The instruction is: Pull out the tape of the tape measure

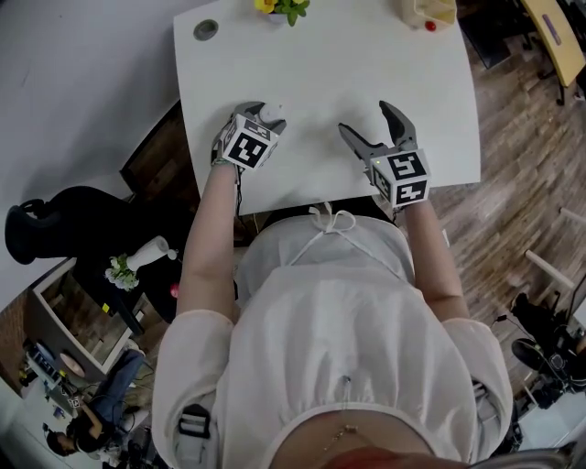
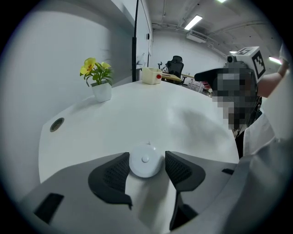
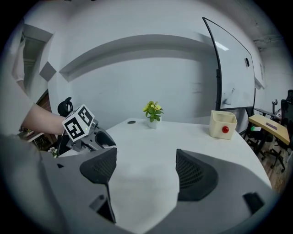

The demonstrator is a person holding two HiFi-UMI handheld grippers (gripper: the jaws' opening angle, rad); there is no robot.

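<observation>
The left gripper has its ribbed pads against the two sides of the tape measure, a small round white case lying flat on the table, low in the middle of the left gripper view. The case looks light, hard and smooth, so it would likely slip or spin unless it is squeezed across its widest part. A tiny nub on its far rim may be the tape's tab, the place to pull from. The right gripper is empty, its jaws wide apart over bare tabletop just right of the case. The table's near edge lies close below both grippers in the head view. The flower pot and box sit well apart at the top, leaving room.
</observation>
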